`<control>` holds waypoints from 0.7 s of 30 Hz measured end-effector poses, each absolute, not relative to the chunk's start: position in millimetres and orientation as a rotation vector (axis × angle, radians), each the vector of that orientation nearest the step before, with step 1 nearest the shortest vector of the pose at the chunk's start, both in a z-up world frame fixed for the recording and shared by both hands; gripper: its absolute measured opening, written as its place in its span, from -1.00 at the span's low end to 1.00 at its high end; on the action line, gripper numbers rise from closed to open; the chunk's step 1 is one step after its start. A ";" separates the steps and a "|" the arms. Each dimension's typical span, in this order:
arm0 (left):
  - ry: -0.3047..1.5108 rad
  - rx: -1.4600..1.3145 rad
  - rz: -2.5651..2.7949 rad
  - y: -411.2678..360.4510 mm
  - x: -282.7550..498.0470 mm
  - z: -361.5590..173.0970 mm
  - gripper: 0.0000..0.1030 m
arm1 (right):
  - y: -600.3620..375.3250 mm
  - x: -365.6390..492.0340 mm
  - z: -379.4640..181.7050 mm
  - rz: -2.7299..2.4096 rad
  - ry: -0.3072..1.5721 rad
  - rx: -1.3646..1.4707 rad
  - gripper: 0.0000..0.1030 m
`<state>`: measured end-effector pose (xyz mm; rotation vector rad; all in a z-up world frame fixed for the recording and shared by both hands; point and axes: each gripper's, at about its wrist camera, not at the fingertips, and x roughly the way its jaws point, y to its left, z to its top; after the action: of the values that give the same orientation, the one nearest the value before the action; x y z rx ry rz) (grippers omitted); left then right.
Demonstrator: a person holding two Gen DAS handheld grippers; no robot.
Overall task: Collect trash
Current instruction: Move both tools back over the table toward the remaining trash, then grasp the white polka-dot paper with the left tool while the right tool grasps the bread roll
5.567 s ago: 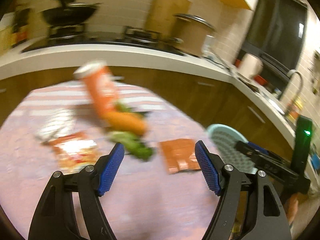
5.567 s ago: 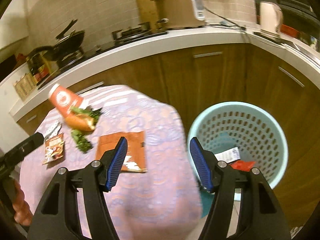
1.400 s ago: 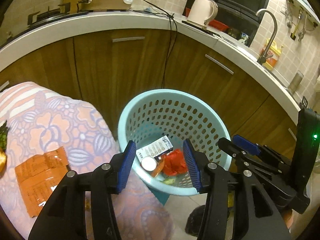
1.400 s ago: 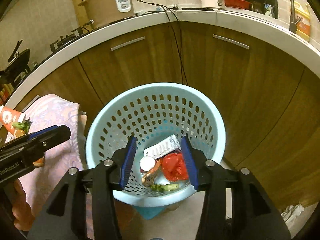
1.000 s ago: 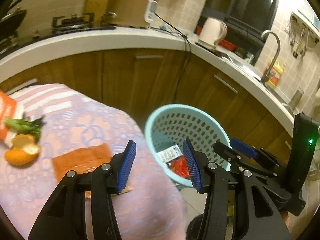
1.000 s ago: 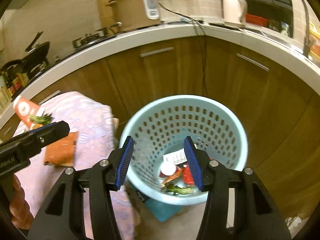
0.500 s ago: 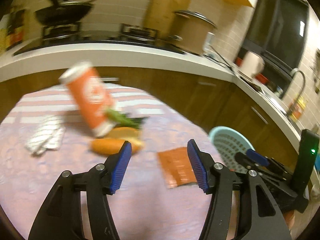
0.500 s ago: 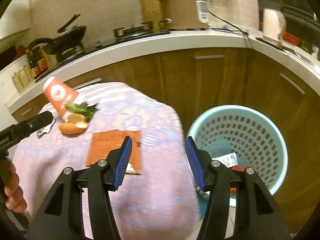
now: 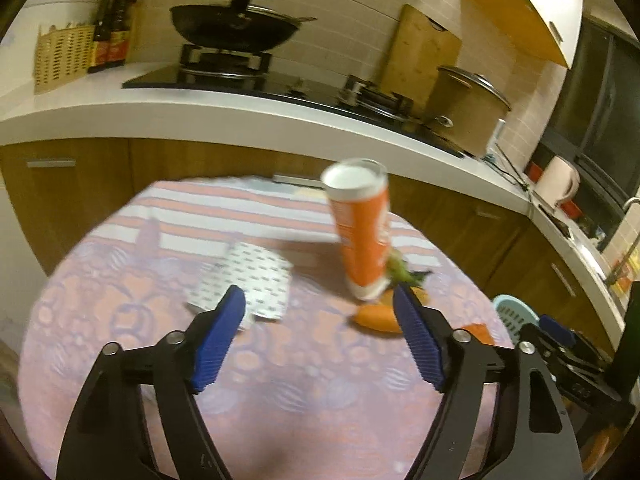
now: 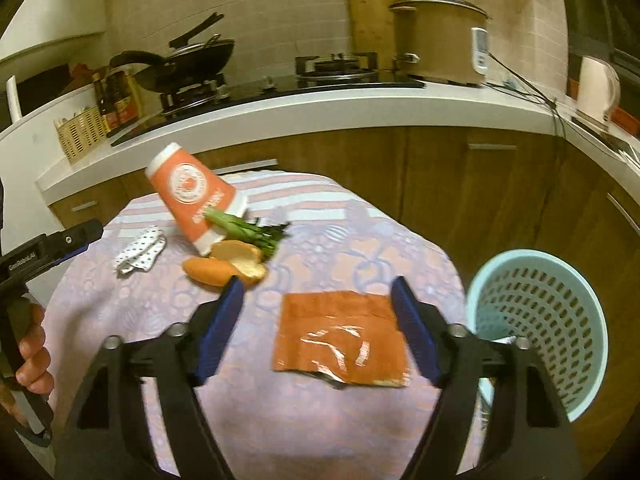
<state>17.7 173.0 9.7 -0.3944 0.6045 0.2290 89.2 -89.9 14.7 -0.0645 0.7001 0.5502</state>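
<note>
Trash lies on the table's pink floral cloth (image 10: 280,420). An orange paper cup (image 10: 196,200) leans tilted over green stalks (image 10: 248,228) and orange peels (image 10: 216,270). Left of them is a crumpled white dotted wrapper (image 10: 140,254). A flat orange packet (image 10: 340,340) lies on the cloth below my right gripper (image 10: 316,292), whose jaws are opening and hold nothing. My left gripper (image 9: 318,300) is also opening and empty above the cloth (image 9: 280,380). The wrapper (image 9: 248,280) is by its left finger, the cup (image 9: 364,232) and a peel (image 9: 378,318) by its right. A light blue basket (image 10: 540,328) stands on the floor right of the table.
A white counter (image 10: 360,108) on wooden cabinets curves behind the table, with a wok (image 9: 236,28), a rice cooker (image 10: 440,40) and a kettle (image 10: 596,88). A hand (image 10: 28,360) holds the left gripper's handle at the left edge. The basket (image 9: 512,316) is low right in the left view.
Both grippers have swung left, from over the basket back over the table, and their jaws have widened. The red snack packet and loose greens seen earlier are gone from the cloth.
</note>
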 end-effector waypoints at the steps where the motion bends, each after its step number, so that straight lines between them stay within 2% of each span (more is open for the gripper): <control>1: 0.609 -0.392 0.233 177.2 17.5 9.0 0.53 | -82.9 88.2 16.2 0.560 0.698 -0.072 0.53; 9: 0.741 -0.362 0.272 212.2 43.4 -32.3 0.55 | -44.5 95.4 7.4 0.608 0.751 -0.089 0.53; 15: 0.781 -0.379 0.302 226.8 64.7 -51.6 0.46 | -13.3 108.0 -12.5 0.641 0.830 -0.111 0.53; 21: 0.807 -0.280 0.360 219.8 77.3 -56.7 0.00 | 6.5 123.7 -31.1 0.650 0.894 -0.128 0.53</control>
<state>77.3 219.8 -56.7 -0.2798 0.8069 0.3596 123.7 6.5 -31.1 -0.1285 0.8941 0.6501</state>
